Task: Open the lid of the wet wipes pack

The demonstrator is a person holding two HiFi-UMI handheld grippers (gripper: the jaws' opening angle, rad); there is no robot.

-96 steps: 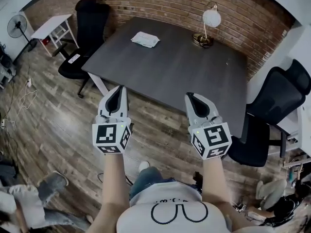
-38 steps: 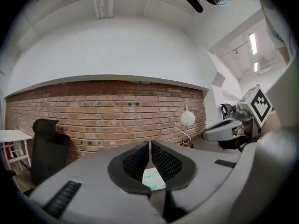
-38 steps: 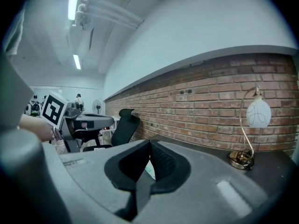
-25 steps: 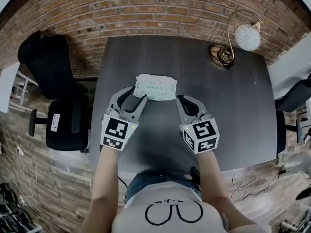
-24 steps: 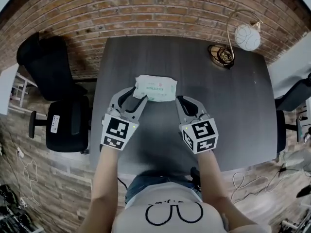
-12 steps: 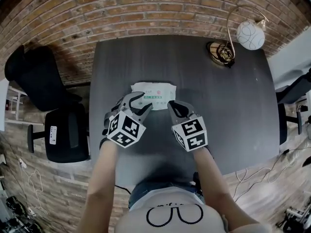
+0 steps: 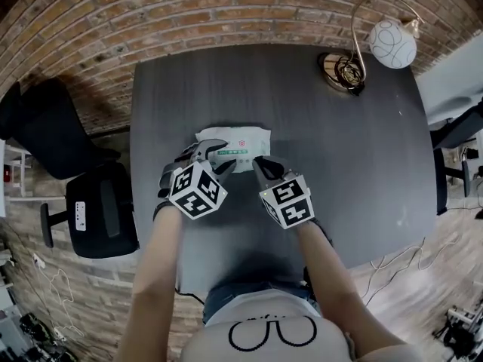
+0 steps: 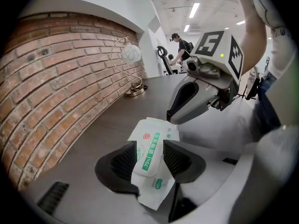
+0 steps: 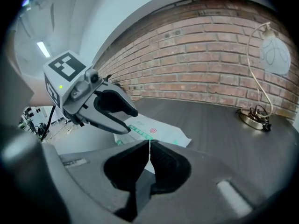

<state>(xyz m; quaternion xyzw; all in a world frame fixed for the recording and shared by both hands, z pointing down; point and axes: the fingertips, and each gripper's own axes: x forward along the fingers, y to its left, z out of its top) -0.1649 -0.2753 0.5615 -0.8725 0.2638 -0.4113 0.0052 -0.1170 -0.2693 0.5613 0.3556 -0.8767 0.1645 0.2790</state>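
Jaws of left gripper (image 8: 148,154) clamp wet wipes pack (image 8: 157,133); right gripper (image 9: 149,144) jaws, pressed together, pinch its edge.

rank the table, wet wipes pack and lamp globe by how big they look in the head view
1. table
2. wet wipes pack and lamp globe: about alike; the globe sits nearer the camera, so unranked

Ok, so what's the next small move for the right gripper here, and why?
Probably ease the right gripper up and back, to test whether the lid peels. Its jaws are closed at the wipes pack's edge with a thin white sliver between the tips, maybe the flap, while the left gripper clamps the other end.
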